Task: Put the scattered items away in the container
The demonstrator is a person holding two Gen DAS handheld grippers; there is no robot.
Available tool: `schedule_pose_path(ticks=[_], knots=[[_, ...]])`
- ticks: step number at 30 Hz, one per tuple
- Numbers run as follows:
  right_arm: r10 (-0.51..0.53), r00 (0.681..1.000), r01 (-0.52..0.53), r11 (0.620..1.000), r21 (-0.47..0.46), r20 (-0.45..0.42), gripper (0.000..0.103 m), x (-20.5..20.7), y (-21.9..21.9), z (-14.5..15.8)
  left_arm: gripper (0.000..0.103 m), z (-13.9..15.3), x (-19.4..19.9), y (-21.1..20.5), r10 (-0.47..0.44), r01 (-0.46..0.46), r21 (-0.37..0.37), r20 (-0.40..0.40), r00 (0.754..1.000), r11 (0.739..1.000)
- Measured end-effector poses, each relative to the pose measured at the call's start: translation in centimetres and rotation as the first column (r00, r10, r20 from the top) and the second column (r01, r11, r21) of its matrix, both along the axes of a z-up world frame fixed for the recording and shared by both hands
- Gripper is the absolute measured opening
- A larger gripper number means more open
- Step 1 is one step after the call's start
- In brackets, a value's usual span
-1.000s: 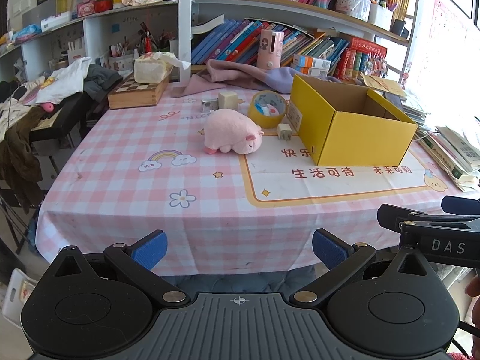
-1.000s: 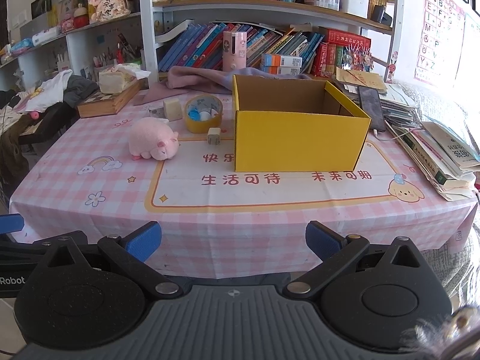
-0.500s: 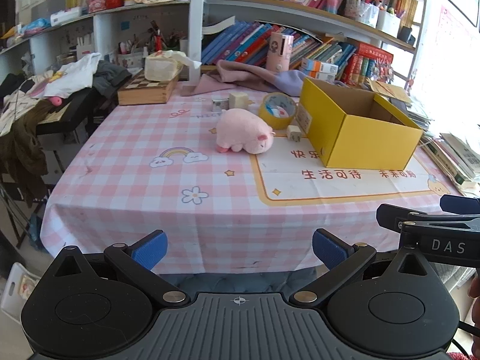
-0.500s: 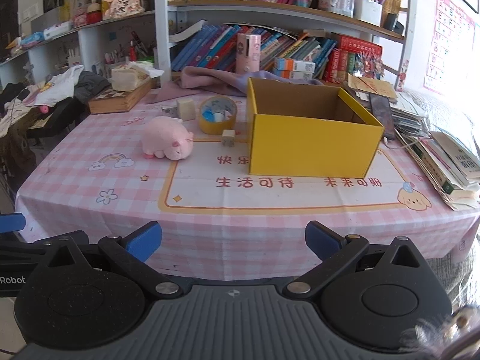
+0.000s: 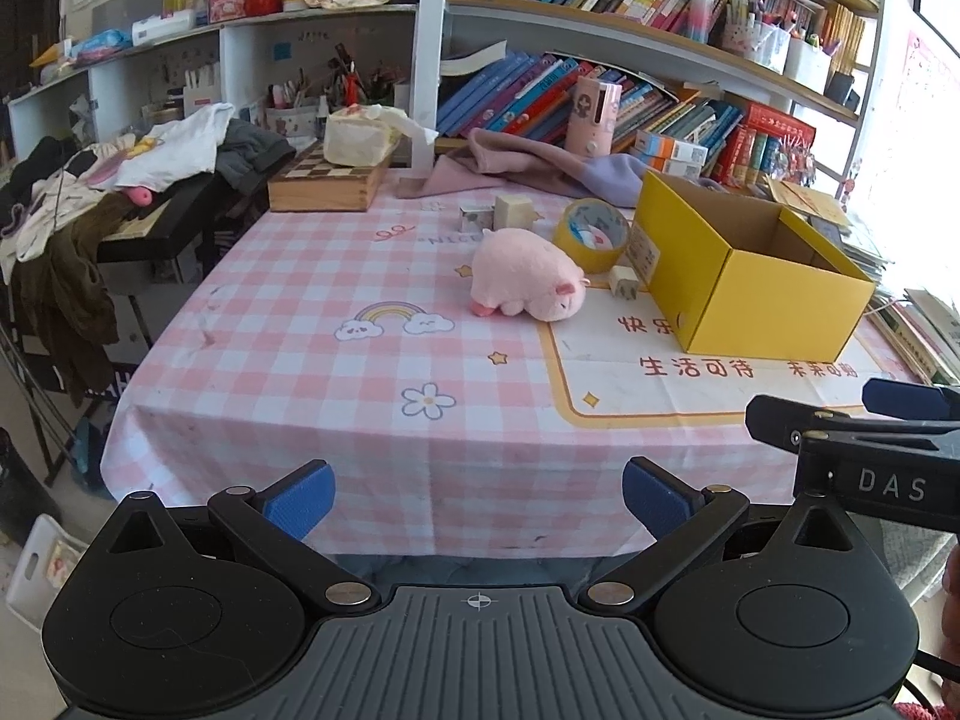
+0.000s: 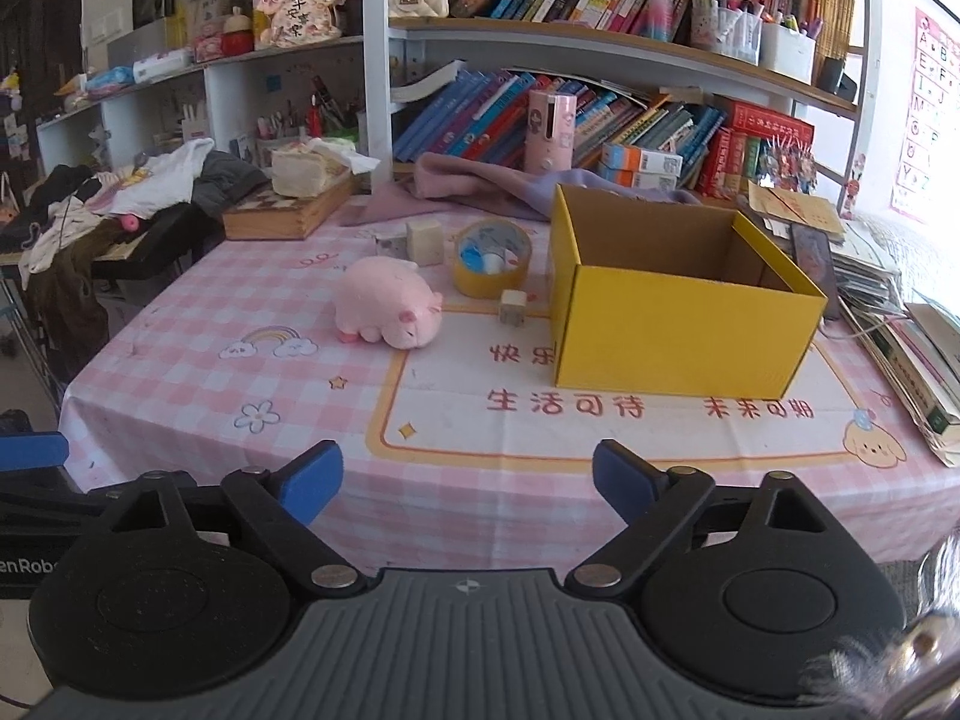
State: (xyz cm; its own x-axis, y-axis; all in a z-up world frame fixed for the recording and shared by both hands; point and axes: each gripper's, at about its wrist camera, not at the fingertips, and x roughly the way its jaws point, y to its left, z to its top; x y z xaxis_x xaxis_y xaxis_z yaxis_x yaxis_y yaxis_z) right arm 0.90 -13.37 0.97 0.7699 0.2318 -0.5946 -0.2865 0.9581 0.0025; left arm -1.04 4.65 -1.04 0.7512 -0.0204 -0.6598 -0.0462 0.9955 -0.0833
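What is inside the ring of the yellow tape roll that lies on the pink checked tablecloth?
Inside the yellow tape roll lie small blue and white objects, too small to identify. The roll's near wall hides their lower parts and the tablecloth beneath.

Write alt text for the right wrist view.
An open yellow cardboard box stands on a pink checked tablecloth, with a pink plush pig, a yellow tape roll and small cubes to its left. The right hand-held gripper in the foreground, nothing between its fingers, is closing.
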Motion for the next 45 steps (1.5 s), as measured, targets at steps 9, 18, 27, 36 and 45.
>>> schedule_pose_path(ticks=[9,18,27,36,45], knots=[[0.036,0.999,-0.035,0.999,0.026,-0.02,0.08,3.5,1.0,-0.4,0.1,-0.6,2.6,0.8,0.027,-0.027,0.011,-0.001,1.0,1.0],[0.079,0.996,-0.08,0.997,-0.005,-0.041,0.08,9.2,2.7,-0.9,0.099,-1.6,7.8,1.1,0.035,-0.034,0.007,-0.043,0.998,0.999],[0.107,0.993,-0.108,0.994,-0.006,-0.046,0.079,15.8,3.2,-1.1,0.099,-1.6,13.2,-0.3,-0.012,0.014,0.055,-0.048,0.999,0.998],[0.074,0.994,-0.072,0.997,0.022,-0.079,0.06,22.1,4.9,-2.1,0.1,-2.3,17.5,-0.9,-0.02,0.033,0.132,-0.097,0.995,0.991],[0.032,0.989,-0.031,0.999,0.009,-0.143,0.055,27.2,5.8,-3.8,0.1,-3.2,21.5,-1.9,-0.072,0.087,0.178,-0.087,0.994,0.98]])
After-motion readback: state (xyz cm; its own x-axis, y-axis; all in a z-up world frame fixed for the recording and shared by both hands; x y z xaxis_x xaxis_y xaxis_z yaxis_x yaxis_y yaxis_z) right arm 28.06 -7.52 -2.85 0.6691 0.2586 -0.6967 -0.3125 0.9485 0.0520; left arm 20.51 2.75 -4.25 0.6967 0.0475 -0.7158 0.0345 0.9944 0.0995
